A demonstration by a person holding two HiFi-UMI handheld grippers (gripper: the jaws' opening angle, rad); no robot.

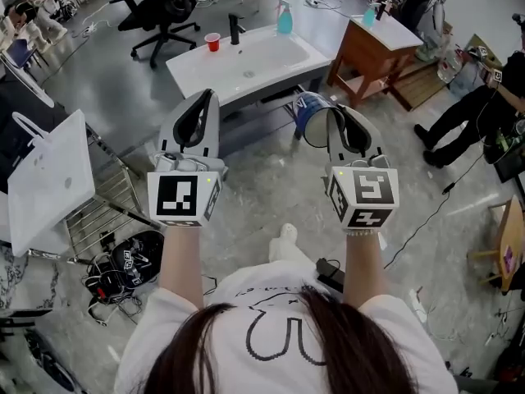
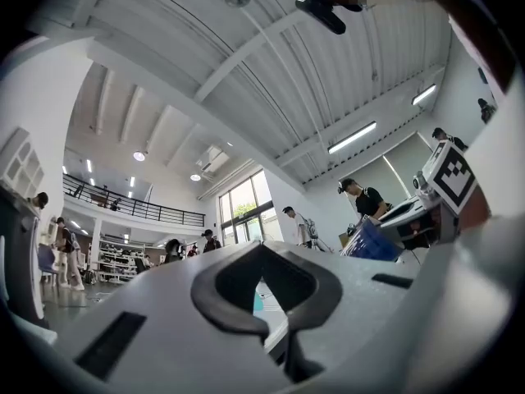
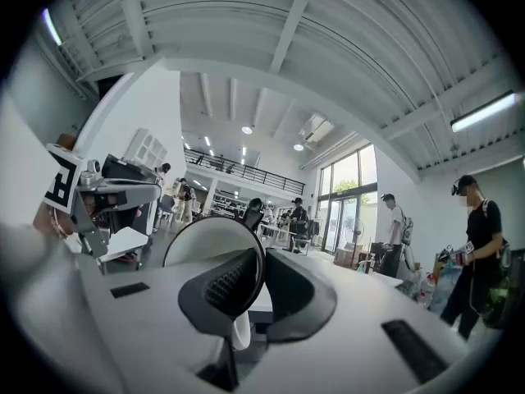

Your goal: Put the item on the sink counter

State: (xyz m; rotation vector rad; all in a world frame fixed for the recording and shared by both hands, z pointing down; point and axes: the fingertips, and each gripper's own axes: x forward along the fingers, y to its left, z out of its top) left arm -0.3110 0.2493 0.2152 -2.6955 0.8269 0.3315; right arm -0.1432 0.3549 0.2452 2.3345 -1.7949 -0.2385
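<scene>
item: a blue cup with a white inside, tipped on its side. contents cannot be seen. it is in the air over the floor, in front of the sink counter and not on it.

right gripper: tongs pinching the cup's wall, one pad inside the rim and one outside.

left gripper: tongs pressed together at the tips, nothing between them. it is held beside the right one, apart from the cup.

on the sink counter: a white basin, a black tap behind it, a red cup near the left end and a blue bottle at the back right. what the red cup holds cannot be told.

surroundings: a wooden desk stands just right of the counter, with a second blue bottle on top. a black office chair stands behind the counter. to the left, near the left gripper, are a white bag and a wire rack, with black gear and cables on the floor below. a person in dark clothing stands at the far right.
</scene>
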